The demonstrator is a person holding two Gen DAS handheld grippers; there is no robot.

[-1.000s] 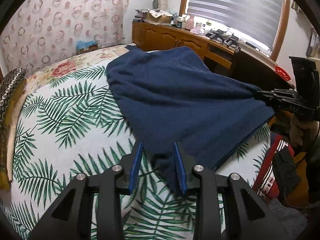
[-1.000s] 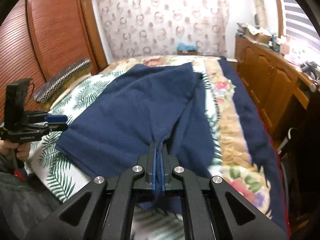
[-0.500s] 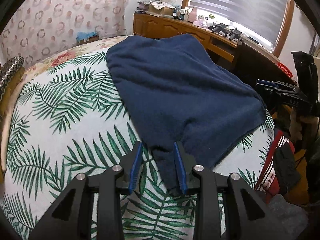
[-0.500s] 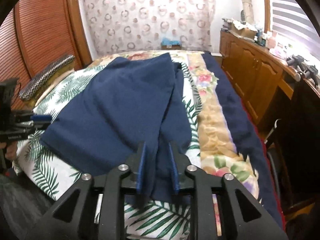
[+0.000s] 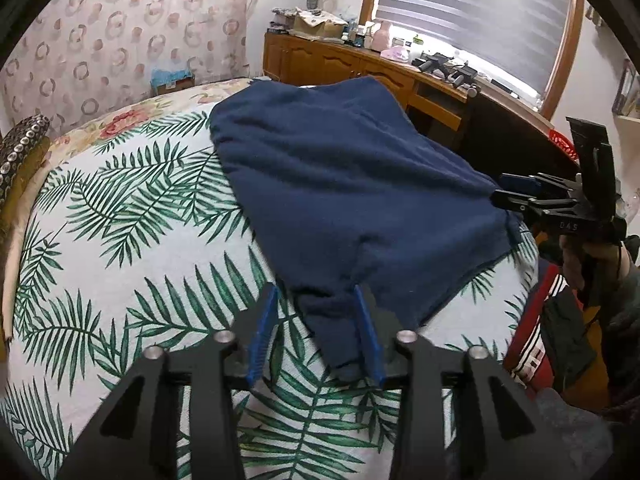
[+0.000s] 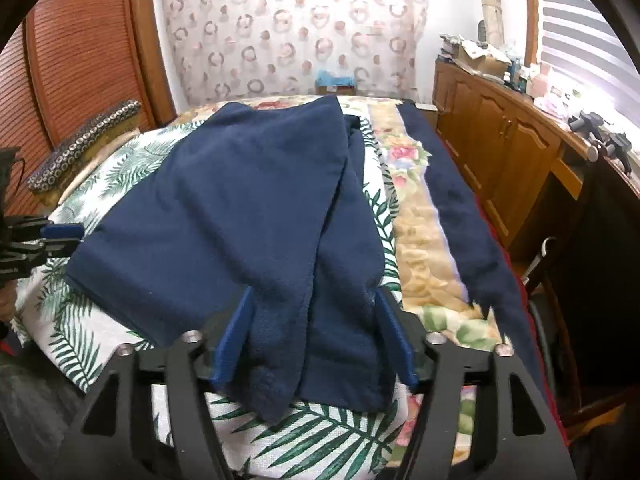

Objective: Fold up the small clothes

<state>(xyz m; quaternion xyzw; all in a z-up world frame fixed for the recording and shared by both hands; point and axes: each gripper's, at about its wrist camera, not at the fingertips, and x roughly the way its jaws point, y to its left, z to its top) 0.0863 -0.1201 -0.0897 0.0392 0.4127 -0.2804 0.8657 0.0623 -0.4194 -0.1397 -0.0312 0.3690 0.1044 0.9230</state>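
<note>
Navy garment [image 6: 240,208] slack between both just-opened tongs, left [image 5: 316,332], right [image 6: 316,336], unpinched

The right gripper [image 6: 314,332] let go of the navy garment [image 6: 240,208] (jaws just spread wide).

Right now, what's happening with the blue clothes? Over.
Both tools just opened: left tool, right tool. Blue garment lies loose on bed. Nothing in the way.
</note>
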